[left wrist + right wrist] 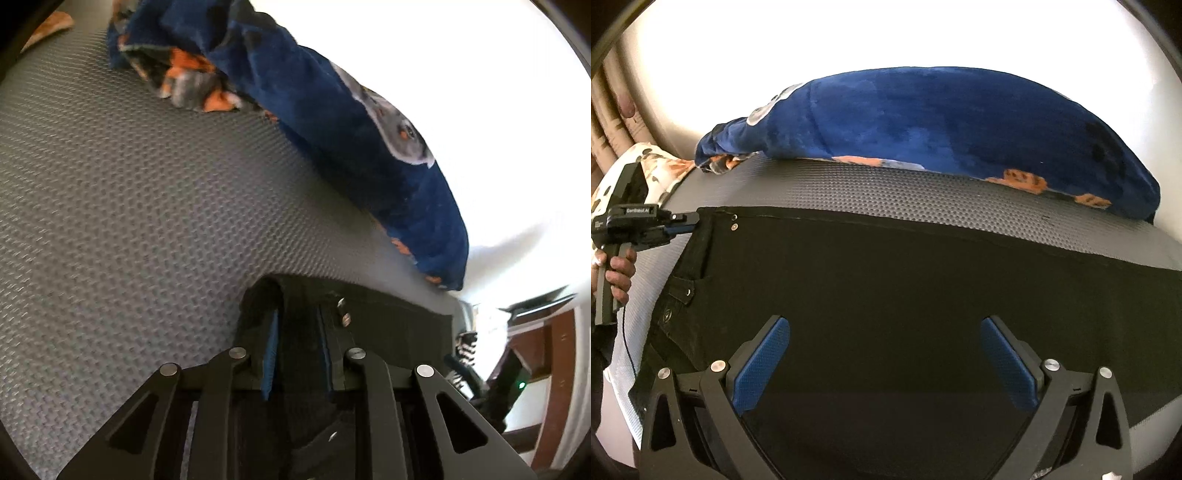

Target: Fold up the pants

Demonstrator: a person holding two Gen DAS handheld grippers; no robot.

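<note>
Black pants (886,280) lie flat across a grey textured mat (923,199), waistband with rivets at the left. My left gripper (297,343) is shut on the waistband corner of the pants (388,317); it also shows in the right wrist view (689,221), held by a hand at the pants' upper left corner. My right gripper (884,354) is wide open, its blue pads (761,369) spread just above the middle of the pants, holding nothing.
A blue blanket (942,122) with orange and grey print lies bunched along the mat's far side, and shows in the left wrist view (332,122). A floral cushion (653,162) and curtains (613,96) are at the left. Wooden furniture (554,350) stands beyond the mat's edge.
</note>
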